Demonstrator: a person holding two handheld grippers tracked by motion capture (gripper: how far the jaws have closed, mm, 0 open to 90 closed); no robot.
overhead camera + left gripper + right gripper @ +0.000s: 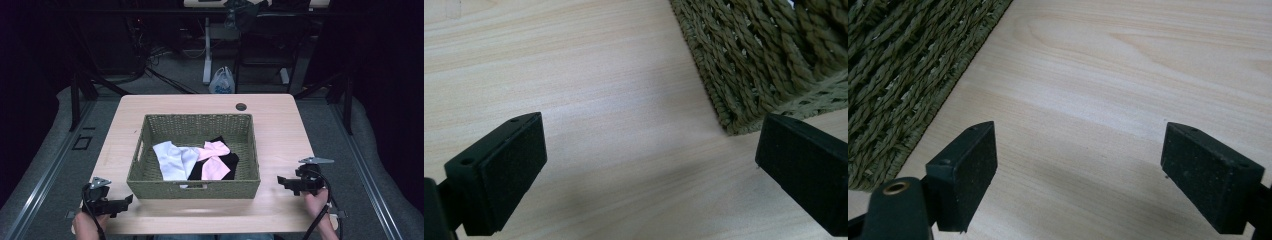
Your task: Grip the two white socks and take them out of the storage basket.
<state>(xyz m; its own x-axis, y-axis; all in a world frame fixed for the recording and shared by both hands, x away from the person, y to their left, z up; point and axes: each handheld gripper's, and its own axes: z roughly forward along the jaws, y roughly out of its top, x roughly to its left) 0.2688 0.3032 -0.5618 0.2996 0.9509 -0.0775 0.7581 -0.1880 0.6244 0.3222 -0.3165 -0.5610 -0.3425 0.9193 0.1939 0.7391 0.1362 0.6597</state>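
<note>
A green woven basket (pixel 150 181) stands in the middle of the pale wooden table (pixel 280 125). Inside it lie a white cloth (pixel 175 160), a pink cloth (pixel 214 159) and a black cloth (pixel 231 165). My left gripper (pixel 127 201) rests low at the basket's front left corner, open with nothing between its jaws; its own view shows the basket's corner (pixel 754 60) just ahead of the gripper (pixel 651 165). At the basket's right side my right gripper (pixel 281 182) is also open and empty, pointing toward the basket wall (pixel 893 75), with bare table around the gripper (pixel 1080 175).
A round cable hole (pixel 241 106) sits near the table's far edge. Beyond the table stand a white desk leg (pixel 207 60), a plastic bag (pixel 222 81) and dark furniture. Bare table runs along both sides of the basket and its front.
</note>
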